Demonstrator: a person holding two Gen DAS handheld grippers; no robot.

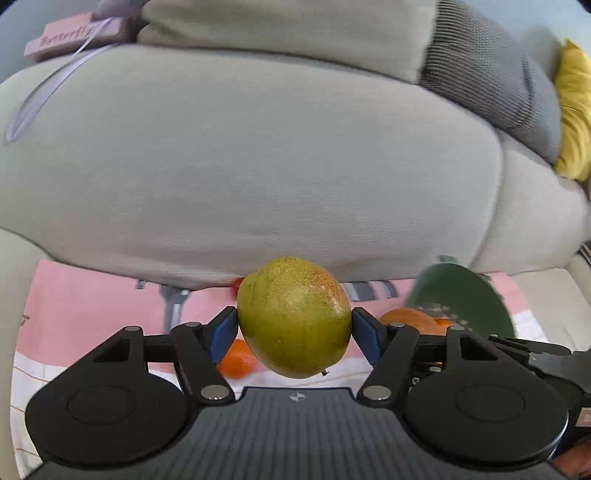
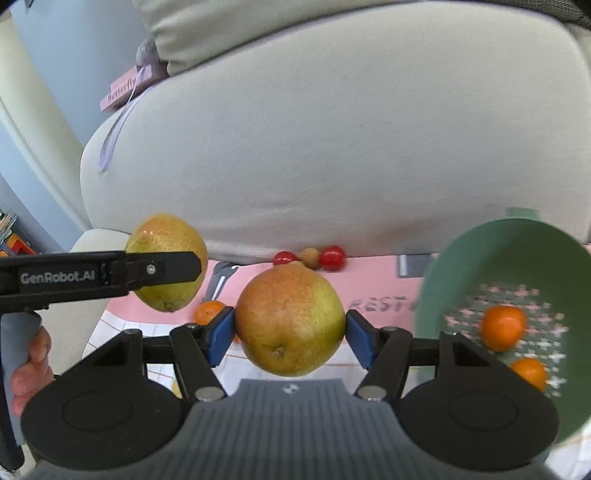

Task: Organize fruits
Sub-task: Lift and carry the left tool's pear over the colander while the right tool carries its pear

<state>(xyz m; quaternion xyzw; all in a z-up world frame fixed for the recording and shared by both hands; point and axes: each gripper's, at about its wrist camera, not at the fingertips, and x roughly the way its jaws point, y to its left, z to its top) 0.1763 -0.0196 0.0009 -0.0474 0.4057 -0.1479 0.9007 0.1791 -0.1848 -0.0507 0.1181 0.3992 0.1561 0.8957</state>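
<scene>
My left gripper [image 1: 294, 328] is shut on a green-yellow pear [image 1: 293, 317] and holds it above the pink cloth [image 1: 92, 306]. It also shows in the right wrist view [image 2: 162, 269], at the left, with its pear [image 2: 166, 236]. My right gripper [image 2: 290, 330] is shut on a second pear with an orange blush [image 2: 290, 319]. A green perforated bowl [image 2: 498, 251] at the right holds two small oranges [image 2: 503, 326]. It also shows in the left wrist view [image 1: 461, 295]. One loose orange [image 2: 208, 310] lies on the cloth, also seen in the left wrist view [image 1: 238, 358].
A large beige sofa cushion [image 1: 258, 166] fills the back. Two red cherry tomatoes [image 2: 332, 257] and a small brown fruit [image 2: 309, 257] lie at its foot. A pink box [image 1: 74, 35] rests behind the cushion. A grey cushion [image 1: 487, 70] and a yellow one [image 1: 574, 110] sit far right.
</scene>
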